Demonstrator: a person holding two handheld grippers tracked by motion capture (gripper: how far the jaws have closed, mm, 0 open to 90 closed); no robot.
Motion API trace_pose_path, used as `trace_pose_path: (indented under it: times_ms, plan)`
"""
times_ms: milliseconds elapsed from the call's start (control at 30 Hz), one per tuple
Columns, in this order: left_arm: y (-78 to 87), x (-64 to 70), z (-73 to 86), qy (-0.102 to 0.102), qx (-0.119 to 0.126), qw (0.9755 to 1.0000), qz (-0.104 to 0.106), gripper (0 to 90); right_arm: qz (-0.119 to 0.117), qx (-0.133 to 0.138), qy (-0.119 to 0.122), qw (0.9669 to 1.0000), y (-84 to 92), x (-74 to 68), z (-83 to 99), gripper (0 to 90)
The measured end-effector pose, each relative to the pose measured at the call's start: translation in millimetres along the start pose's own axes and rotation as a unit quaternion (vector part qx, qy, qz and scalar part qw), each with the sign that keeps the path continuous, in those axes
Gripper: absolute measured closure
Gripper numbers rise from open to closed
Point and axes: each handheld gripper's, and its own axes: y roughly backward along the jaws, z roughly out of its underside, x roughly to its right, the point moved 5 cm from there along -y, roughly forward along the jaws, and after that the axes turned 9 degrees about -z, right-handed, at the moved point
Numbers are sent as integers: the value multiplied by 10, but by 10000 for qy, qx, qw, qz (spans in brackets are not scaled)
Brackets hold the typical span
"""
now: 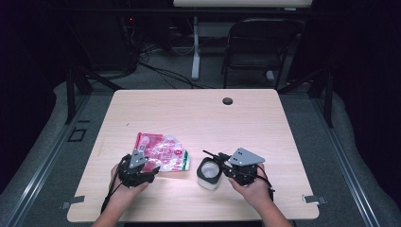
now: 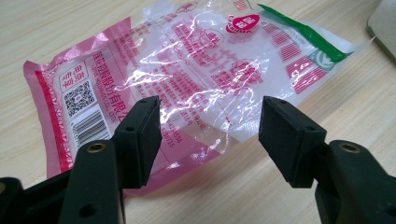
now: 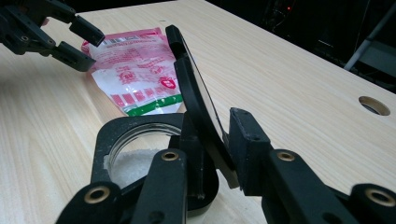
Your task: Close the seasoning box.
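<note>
A crumpled clear-and-pink plastic bag lies flat on the wooden table. My left gripper hovers over the bag's near edge, open, with nothing pressed between its pads. A small white container with a black rim holds white powder. Its hinged black lid stands upright. My right gripper has the lid between its jaws; the pads stand close on either side without visibly pressing.
A round cable hole sits near the table's far edge. Behind the table are a folding chair and a desk leg. The container's pale corner lies to the right of the bag.
</note>
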Motion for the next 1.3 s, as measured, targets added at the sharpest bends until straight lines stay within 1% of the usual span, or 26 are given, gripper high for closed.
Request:
trace_pose_path:
  times_ms: [200,500,733,867,967,1067,1300]
  plan:
    - [1,-3,-5,-22,-4,10000,-10,390,-55,-2,12,10000,-3,-29,8,726]
    - [0,-4,-5,-18,-7,10000,-1,390,0,-71,172,9998,-10,-80,17,687]
    - [2,-4,-6,-21,-2,10000,-8,390,67,-172,356,9992,-29,-133,33,648]
    - [3,-5,-7,-18,4,10000,-9,390,50,-192,407,9990,-40,-157,40,624]
    - [3,-7,-6,-14,-2,10000,-2,390,47,-202,397,9990,-45,-166,46,594]
    - [4,-12,-6,-32,-5,10000,2,390,-27,-147,355,9993,-50,-180,48,557]
    - [2,-6,-6,-17,-2,10000,-9,390,-14,-188,398,9990,-43,-197,50,543]
